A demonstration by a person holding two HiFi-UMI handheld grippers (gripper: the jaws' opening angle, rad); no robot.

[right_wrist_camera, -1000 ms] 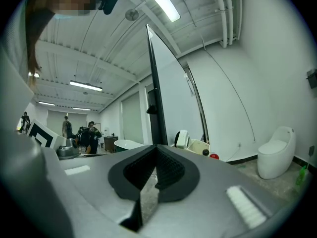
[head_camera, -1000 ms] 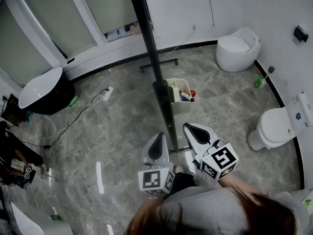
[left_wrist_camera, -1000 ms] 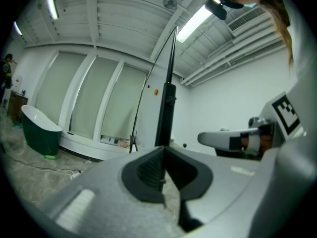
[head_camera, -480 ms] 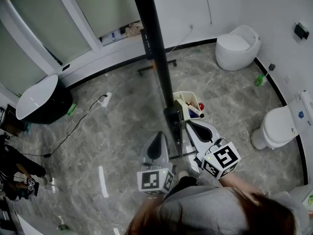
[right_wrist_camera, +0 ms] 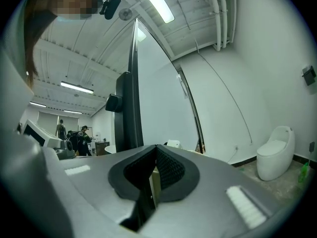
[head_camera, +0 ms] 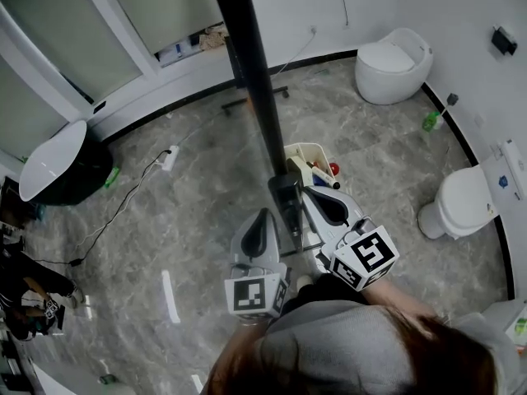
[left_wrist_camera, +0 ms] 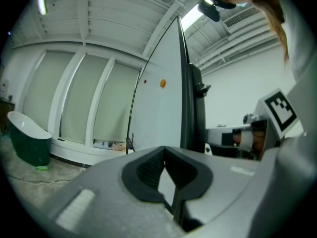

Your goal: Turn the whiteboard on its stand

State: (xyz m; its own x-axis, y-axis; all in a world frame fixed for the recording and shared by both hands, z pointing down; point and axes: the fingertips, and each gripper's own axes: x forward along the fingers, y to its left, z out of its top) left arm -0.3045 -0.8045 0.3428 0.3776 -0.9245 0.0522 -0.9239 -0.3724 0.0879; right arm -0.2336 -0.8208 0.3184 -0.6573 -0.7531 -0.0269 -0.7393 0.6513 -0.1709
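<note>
We now stand closer to the whiteboard (head_camera: pixel 249 72) (edge-on from above). The left gripper (head_camera: pixel 263 219) and right gripper (head_camera: pixel 317 197), both pinched together on nothing, flank its near end, so turning seems imminent.

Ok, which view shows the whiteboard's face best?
The left gripper view: the whiteboard shows its broad white face, with an orange magnet. The right gripper view shows its other, plain face; the head view shows only its dark top edge.

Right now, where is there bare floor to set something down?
Grey marble floor is bare left of the black-edged whiteboard, between the white power strip and the left gripper, and between the two white toilets. Crowded round the white marker tray and right gripper.
</note>
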